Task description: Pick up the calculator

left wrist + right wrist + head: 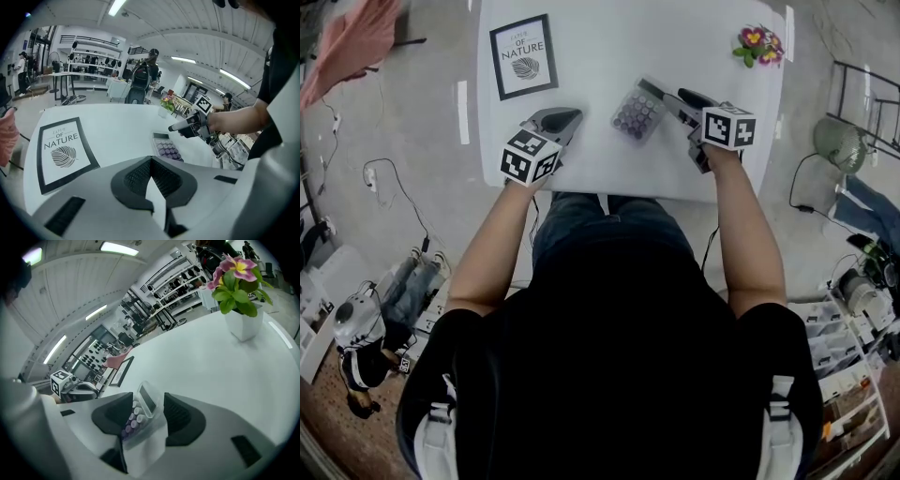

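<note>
A white table (pixel 675 47) is seen from above. A black-framed print (pixel 523 56) — a leaf drawn under the words "Love of Nature" — is laid flat near its far left corner. Pink and yellow flowers (pixel 758 44) in a small white pot (pixel 243 322) are stood at the far right corner. A pink cloth (pixel 352 42) is draped at the upper left, a black cable (pixel 405 202) is trailed over the grey floor (pixel 422 103), and storage bins (pixel 844 347) are stacked at the right.

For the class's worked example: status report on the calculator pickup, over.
Left gripper shut, empty. Right gripper open, jaws astride calculator, no grip yet. Calculator lying on table. Framed print, flower pot well clear.
</note>
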`<state>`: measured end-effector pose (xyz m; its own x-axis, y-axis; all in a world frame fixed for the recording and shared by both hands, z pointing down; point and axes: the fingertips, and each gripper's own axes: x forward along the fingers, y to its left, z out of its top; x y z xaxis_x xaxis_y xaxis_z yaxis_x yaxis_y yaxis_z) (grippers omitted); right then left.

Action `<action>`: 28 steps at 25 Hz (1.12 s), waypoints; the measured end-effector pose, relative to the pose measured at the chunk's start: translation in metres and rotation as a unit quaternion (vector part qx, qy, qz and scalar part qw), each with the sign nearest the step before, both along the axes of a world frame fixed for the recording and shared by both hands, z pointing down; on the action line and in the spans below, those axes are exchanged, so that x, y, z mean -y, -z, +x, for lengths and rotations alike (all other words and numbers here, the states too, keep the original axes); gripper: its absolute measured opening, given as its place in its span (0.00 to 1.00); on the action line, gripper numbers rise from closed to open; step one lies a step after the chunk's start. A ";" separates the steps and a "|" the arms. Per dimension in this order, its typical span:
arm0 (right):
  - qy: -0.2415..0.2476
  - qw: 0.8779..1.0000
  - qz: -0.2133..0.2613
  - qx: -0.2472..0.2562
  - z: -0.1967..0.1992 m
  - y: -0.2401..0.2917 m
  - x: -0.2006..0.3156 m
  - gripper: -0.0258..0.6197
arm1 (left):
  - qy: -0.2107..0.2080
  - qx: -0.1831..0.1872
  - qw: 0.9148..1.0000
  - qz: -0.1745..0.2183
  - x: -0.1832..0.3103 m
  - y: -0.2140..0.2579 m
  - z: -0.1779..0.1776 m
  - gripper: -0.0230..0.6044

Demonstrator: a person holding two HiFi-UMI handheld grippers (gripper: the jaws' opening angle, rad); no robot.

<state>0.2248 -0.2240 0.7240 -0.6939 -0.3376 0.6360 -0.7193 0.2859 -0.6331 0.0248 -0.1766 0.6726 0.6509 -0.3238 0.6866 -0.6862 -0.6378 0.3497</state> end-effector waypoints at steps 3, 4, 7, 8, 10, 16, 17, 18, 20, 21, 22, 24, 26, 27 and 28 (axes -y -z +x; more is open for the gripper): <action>0.007 1.000 -0.006 0.001 -0.005 -0.006 0.003 0.37 | -0.001 0.000 1.000 -0.008 -0.003 -0.012 0.005 0.06; 0.009 1.000 -0.009 0.002 -0.006 -0.008 0.004 0.37 | -0.003 0.001 1.000 -0.010 -0.005 -0.016 0.007 0.06; 0.015 1.000 -0.016 -0.002 -0.009 -0.017 0.005 0.37 | -0.012 0.004 1.000 -0.018 -0.010 -0.027 0.013 0.06; 0.017 1.000 -0.016 -0.004 -0.010 -0.019 0.006 0.37 | -0.016 0.005 1.000 -0.022 -0.012 -0.032 0.016 0.06; 0.019 1.000 -0.015 -0.005 -0.012 -0.021 0.008 0.37 | -0.021 0.004 0.999 -0.034 -0.017 -0.040 0.021 0.06; 0.032 0.999 -0.026 -0.003 -0.016 -0.028 0.005 0.37 | -0.040 0.006 0.997 -0.059 -0.031 -0.061 0.036 0.06; 0.033 0.999 -0.029 -0.004 -0.017 -0.029 0.004 0.37 | -0.042 0.009 0.997 -0.060 -0.032 -0.063 0.038 0.06; 0.034 0.999 -0.031 -0.004 -0.017 -0.030 0.004 0.36 | -0.045 0.012 0.997 -0.062 -0.033 -0.065 0.039 0.06; 0.037 0.999 -0.035 -0.003 -0.018 -0.032 0.003 0.35 | -0.052 0.019 0.996 -0.066 -0.035 -0.070 0.044 0.06; 0.038 0.999 -0.036 -0.002 -0.019 -0.033 0.003 0.35 | -0.056 0.020 0.996 -0.067 -0.036 -0.073 0.046 0.06; 0.039 0.999 -0.037 -0.002 -0.020 -0.034 0.003 0.35 | -0.059 0.022 0.996 -0.069 -0.037 -0.075 0.048 0.06; 0.041 0.998 -0.039 -0.003 -0.021 -0.036 0.003 0.34 | -0.062 0.024 0.995 -0.072 -0.037 -0.078 0.051 0.06; 0.042 0.998 -0.041 -0.001 -0.021 -0.037 0.003 0.33 | -0.063 0.028 0.995 -0.076 -0.036 -0.081 0.053 0.06; 0.042 0.998 -0.043 0.000 -0.021 -0.037 0.003 0.32 | -0.064 0.029 0.994 -0.079 -0.036 -0.082 0.054 0.06; 0.041 0.998 -0.044 0.002 -0.021 -0.037 0.003 0.32 | -0.065 0.031 0.994 -0.081 -0.035 -0.083 0.055 0.06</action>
